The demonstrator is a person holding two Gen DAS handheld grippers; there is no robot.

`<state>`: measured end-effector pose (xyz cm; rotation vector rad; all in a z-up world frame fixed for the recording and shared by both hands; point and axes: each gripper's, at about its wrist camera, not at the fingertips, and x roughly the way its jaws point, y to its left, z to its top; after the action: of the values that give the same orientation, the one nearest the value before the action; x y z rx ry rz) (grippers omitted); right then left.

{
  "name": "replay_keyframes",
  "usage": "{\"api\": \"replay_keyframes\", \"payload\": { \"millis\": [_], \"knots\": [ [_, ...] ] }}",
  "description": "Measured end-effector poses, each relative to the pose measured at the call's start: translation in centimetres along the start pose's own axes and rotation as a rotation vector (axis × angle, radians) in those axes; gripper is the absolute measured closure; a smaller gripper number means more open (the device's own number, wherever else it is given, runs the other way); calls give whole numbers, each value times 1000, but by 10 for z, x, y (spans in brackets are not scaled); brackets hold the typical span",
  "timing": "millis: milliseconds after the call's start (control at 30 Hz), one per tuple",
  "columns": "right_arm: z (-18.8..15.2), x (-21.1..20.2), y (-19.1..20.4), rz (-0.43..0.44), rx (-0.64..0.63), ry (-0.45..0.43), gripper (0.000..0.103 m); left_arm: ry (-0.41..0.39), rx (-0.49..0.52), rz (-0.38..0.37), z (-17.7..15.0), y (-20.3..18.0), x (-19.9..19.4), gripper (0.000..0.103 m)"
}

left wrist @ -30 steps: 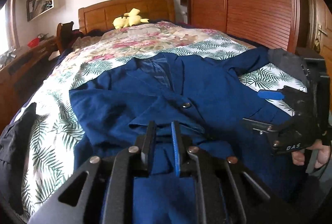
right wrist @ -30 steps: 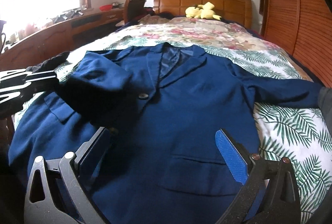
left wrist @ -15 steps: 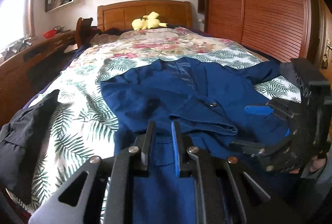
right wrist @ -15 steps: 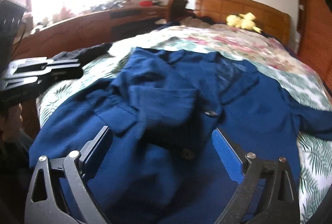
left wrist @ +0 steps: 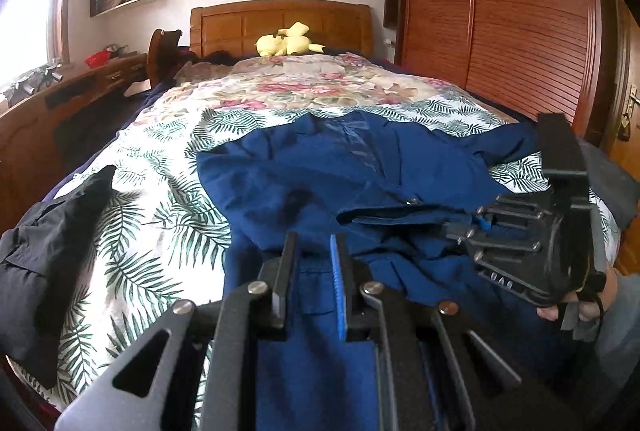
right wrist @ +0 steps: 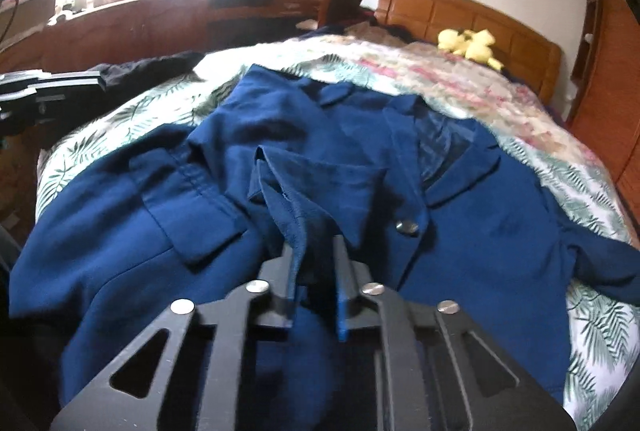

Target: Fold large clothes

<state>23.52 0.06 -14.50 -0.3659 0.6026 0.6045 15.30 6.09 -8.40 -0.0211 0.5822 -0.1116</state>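
Observation:
A navy blue jacket [left wrist: 328, 175] lies front-up on the bed, its left sleeve folded across the chest; it fills the right wrist view [right wrist: 360, 159] too. My left gripper [left wrist: 313, 245] hovers over the jacket's lower hem, its jaws nearly closed with a narrow gap and no cloth between them. My right gripper [right wrist: 314, 251] is shut on the folded sleeve's cuff [right wrist: 296, 199]. The right gripper also shows at the right of the left wrist view [left wrist: 480, 221], down on the jacket's front. The left gripper appears at the left edge of the right wrist view [right wrist: 100, 83].
The bed has a leaf-and-flower quilt [left wrist: 160, 223] and a wooden headboard [left wrist: 280, 23] with a yellow plush toy [left wrist: 286, 41]. A black garment [left wrist: 48, 243] lies at the bed's left edge. A wooden wardrobe [left wrist: 500, 11] stands to the right, a desk [left wrist: 60, 99] to the left.
My right gripper was wide open over the jacket; it swung left and has now closed on the sleeve cuff. My left gripper let the sleeve lie and drew back toward the hem.

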Motion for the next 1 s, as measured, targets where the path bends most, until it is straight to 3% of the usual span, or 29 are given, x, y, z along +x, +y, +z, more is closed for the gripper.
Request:
{"api": "replay_keyframes", "payload": {
  "millis": [300,567,767,1000],
  "knots": [
    [11,-46,-28,-47,63,-143,99,-3,14,-10,1,-9,4,91],
    [2,-117,-55,-103,158,-269,100,-12,17,-29,2,-15,3,91],
    [-29,-116,-71,-140,231,-174,99,-20,28,-41,4,-23,3,91],
    [-55,-102,-67,-89,248,-62,99,-31,35,-59,7,-31,2,91]
  ]
}}
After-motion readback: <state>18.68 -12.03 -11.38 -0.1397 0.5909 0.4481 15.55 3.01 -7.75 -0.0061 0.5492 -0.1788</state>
